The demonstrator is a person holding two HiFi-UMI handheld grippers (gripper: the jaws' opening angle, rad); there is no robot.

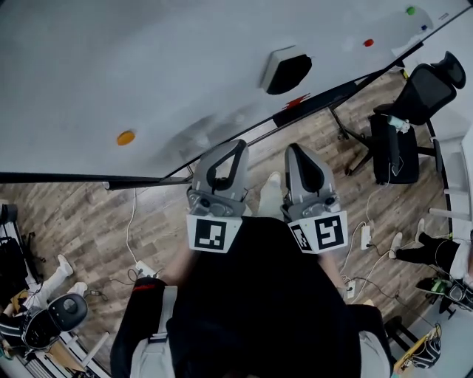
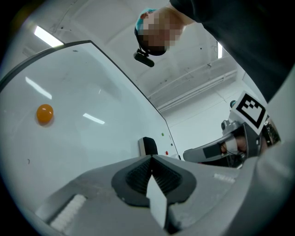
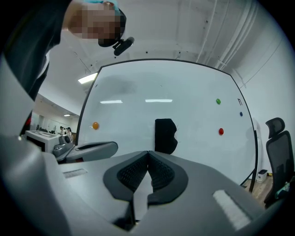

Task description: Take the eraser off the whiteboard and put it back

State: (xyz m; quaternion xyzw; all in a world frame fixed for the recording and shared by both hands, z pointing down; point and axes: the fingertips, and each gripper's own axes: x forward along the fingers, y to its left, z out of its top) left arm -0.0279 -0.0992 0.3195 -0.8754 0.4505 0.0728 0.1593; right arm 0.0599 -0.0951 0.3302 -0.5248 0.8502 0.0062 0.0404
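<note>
A black-and-white eraser (image 1: 284,71) clings to the whiteboard (image 1: 148,66), up and to the right of both grippers. In the right gripper view the eraser (image 3: 165,135) sits straight ahead, just above the jaws. In the left gripper view the eraser (image 2: 148,146) is small and far off, above the jaw tips. My left gripper (image 1: 228,159) is shut with nothing in it. Beside it my right gripper (image 1: 301,160) is also shut and empty. Both are held close to the person's body, short of the board.
An orange magnet (image 1: 126,137) sticks to the board at left; a red magnet (image 1: 368,43) and a green magnet (image 1: 410,10) at upper right. A marker tray (image 1: 318,100) runs along the board's lower edge. A black office chair (image 1: 410,118) stands right; cables lie on the wood floor.
</note>
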